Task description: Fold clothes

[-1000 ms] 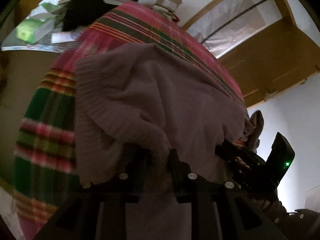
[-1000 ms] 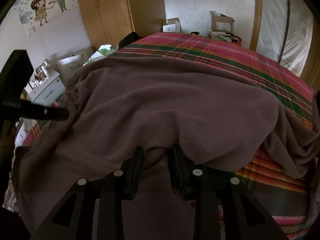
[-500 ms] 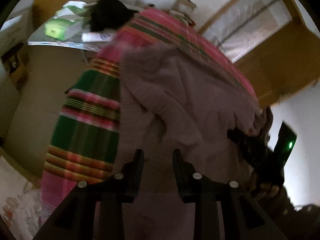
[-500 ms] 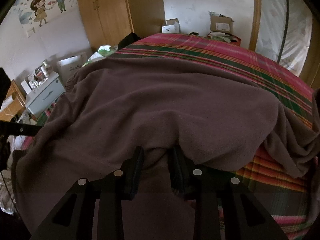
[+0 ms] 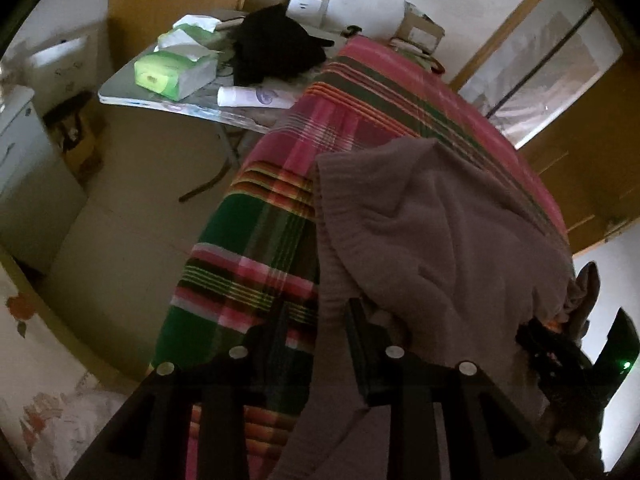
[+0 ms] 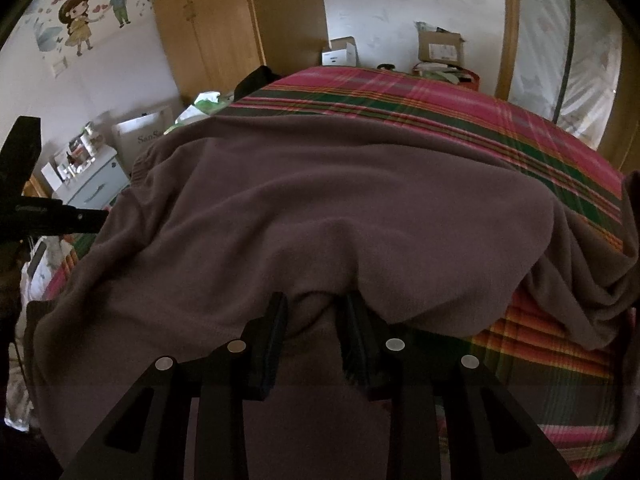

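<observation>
A: While the right claw [image 6: 312, 332] pinches a bunched fold of the brown sweater [image 6: 320, 208] at its near edge, what's the left one doing?

B: Left claw [image 5: 316, 336] is spread, not gripping. Ribbed hem [image 5: 332, 216] hangs between its fingers, leaning on the right-hand one; plaid shows at the other. Pads don't press.

A: Where's the garment?

B: Spread over the bed [image 6: 400, 92] with the plaid cover, near edge draping off toward both claws, one sleeve [image 6: 592, 280] crumpled off to the right.

A: How to do it well?

B: My guess: regrip low on the hem with the left, take a full bite of the rib rather than a thin edge, and match the right claw's height so the fold line runs straight. Keep the right pinch firm, knit slips.

A: Anything nearby?

B: Folding desk [image 5: 120, 94] beyond the bed corner, with tissue packs [image 5: 172, 74] and a black cloth [image 5: 276, 52]. Well apart, no interference.
</observation>
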`<state>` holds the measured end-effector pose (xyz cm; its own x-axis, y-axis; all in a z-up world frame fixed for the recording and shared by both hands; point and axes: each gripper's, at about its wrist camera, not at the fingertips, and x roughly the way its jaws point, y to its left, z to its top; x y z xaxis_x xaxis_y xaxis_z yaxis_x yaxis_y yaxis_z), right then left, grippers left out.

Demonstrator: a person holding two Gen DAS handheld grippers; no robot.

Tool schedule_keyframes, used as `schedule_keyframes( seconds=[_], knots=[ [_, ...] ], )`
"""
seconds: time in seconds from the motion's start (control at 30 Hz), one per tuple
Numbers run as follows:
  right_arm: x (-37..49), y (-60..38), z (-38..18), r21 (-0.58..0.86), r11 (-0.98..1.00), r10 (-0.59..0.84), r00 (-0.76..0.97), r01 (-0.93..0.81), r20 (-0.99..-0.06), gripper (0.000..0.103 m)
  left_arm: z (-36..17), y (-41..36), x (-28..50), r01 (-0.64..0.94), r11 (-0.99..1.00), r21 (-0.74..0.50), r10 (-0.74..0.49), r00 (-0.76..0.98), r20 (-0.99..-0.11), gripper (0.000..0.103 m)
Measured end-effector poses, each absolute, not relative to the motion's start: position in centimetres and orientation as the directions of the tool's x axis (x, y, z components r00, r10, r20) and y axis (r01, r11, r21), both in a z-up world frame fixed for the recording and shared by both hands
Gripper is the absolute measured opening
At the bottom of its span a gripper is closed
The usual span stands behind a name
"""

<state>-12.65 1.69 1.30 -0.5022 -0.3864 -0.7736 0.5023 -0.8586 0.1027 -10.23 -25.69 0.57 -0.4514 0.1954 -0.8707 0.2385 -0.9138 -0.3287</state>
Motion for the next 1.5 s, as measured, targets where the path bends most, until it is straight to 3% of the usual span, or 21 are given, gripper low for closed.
schedule_keyframes(
  seconds=[0.47, 0.6, 0.67, 0.8, 0.83, 0.87, 1.33, 1.5],
  knots=[
    [-12.6, 1.9, 1.2, 0.113, -0.86, -0.394, -0.506, 0.498, -0.767, 0.031, 0.0, -20.9, -9.9, 0.172, -0.984, -0.038, -0.049, -0.475, -0.878, 0.035],
    [-12.6, 1.9, 1.2, 0.115, -0.86, -0.396, -0.507, 0.498, -0.766, 0.031, 0.0, -20.5, -10.0, 0.148, -0.988, -0.043, -0.033, -0.472, -0.881, 0.033],
    [-12.6, 1.9, 1.2, 0.116, -0.86, -0.397, -0.508, 0.497, -0.765, 0.031, 0.0, -20.5, -9.9, 0.144, -0.989, -0.043, -0.03, -0.474, -0.88, 0.027],
    [-12.6, 2.0, 1.2, 0.121, -0.86, -0.4, -0.507, 0.496, -0.763, 0.031, 0.2, -21.4, -9.6, 0.164, -0.98, -0.114, 0.022, -0.475, -0.879, 0.026],
    [-12.6, 2.0, 1.2, 0.121, -0.86, -0.4, -0.507, 0.496, -0.763, 0.031, 0.3, -21.6, -9.5, 0.17, -0.977, -0.126, 0.03, -0.477, -0.878, 0.023],
    [-12.6, 2.0, 1.2, 0.121, -0.86, -0.4, -0.507, 0.495, -0.764, 0.031, 0.3, -21.8, -9.3, 0.177, -0.976, -0.129, 0.029, -0.481, -0.876, 0.008],
    [-12.5, 1.9, 1.2, 0.12, -0.86, -0.4, -0.508, 0.497, -0.763, 0.032, 0.4, -23.9, -8.9, 0.229, -0.964, -0.139, 0.003, -0.51, -0.86, 0.009],
    [-12.5, 1.8, 1.2, 0.112, -0.86, -0.395, -0.51, 0.498, -0.764, 0.032, 0.3, -24.1, -8.6, 0.211, -0.959, -0.191, 0.062, -0.499, -0.864, 0.018]
  ],
)
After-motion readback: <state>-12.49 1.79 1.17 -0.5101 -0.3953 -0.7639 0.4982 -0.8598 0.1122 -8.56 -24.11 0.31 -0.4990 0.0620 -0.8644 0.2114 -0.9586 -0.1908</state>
